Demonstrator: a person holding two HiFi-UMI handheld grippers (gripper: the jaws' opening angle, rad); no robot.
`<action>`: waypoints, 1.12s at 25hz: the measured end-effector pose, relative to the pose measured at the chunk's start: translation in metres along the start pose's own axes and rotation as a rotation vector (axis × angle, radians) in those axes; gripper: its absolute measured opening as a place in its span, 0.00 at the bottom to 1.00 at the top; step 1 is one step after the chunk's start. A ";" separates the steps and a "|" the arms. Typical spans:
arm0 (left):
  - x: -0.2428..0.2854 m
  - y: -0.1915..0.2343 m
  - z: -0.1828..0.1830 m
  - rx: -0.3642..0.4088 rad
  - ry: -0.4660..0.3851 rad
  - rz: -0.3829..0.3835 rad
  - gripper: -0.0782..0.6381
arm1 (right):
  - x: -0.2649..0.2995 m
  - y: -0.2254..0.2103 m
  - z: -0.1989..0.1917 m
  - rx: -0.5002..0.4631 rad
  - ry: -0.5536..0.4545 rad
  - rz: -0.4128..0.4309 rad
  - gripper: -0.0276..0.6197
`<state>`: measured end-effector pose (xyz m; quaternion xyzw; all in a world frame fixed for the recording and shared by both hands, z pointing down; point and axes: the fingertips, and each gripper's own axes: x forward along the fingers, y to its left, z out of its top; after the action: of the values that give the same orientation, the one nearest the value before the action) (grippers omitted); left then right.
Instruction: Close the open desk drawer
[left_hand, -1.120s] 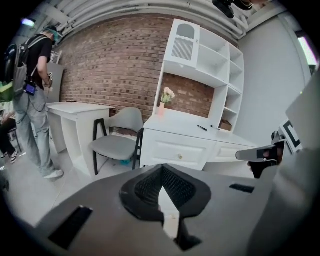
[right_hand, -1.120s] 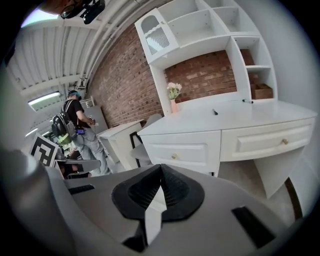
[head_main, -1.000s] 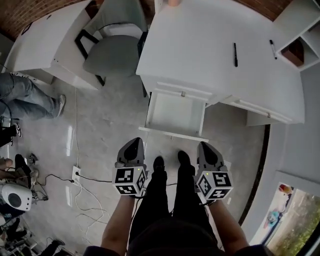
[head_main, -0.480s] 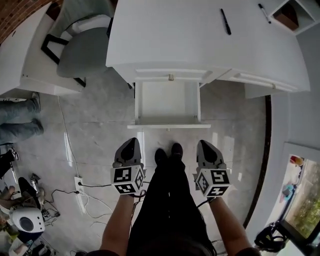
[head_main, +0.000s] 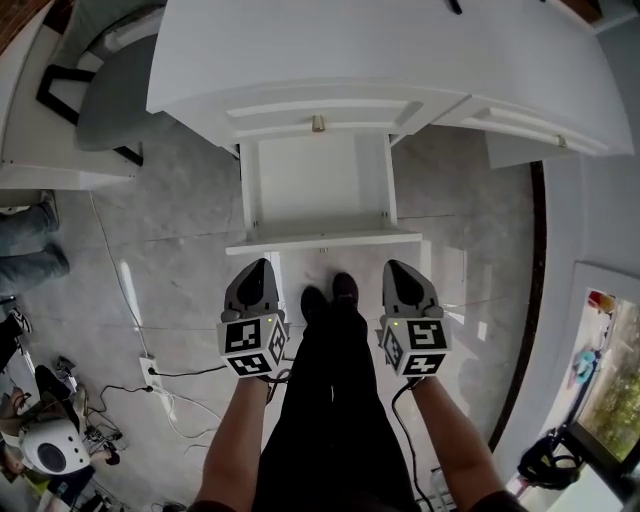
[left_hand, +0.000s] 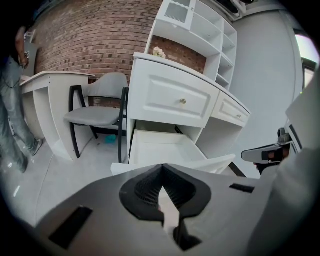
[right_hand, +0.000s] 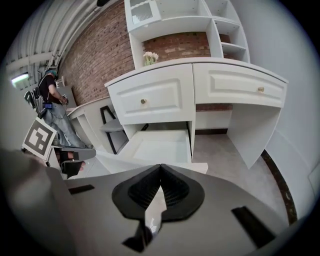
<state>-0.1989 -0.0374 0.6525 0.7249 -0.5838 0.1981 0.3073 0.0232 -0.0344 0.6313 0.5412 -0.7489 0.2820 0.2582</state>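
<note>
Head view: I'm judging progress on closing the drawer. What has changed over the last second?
The person has stepped up and squared to the desk, so the open drawer now lies straight ahead, its front just beyond the left gripper and right gripper. Nothing gripped or released. Unchanged: drawer pulled out, both grippers shut and empty.

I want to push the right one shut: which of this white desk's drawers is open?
The low white drawer, pulled out toward the person. The centre knobbed drawer above it and the right knobbed drawer sit flush, shut.
</note>
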 end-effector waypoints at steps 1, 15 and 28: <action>0.004 0.000 -0.004 0.000 0.004 0.003 0.12 | 0.005 -0.001 -0.006 0.005 0.009 -0.003 0.05; 0.028 0.014 -0.022 -0.005 -0.003 0.039 0.12 | 0.057 -0.012 -0.044 0.011 0.060 -0.008 0.05; 0.044 0.019 -0.006 0.000 -0.022 0.057 0.12 | 0.090 -0.014 -0.026 -0.045 0.058 0.019 0.05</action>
<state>-0.2059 -0.0676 0.6892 0.7101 -0.6075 0.1988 0.2952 0.0133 -0.0798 0.7137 0.5197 -0.7525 0.2830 0.2890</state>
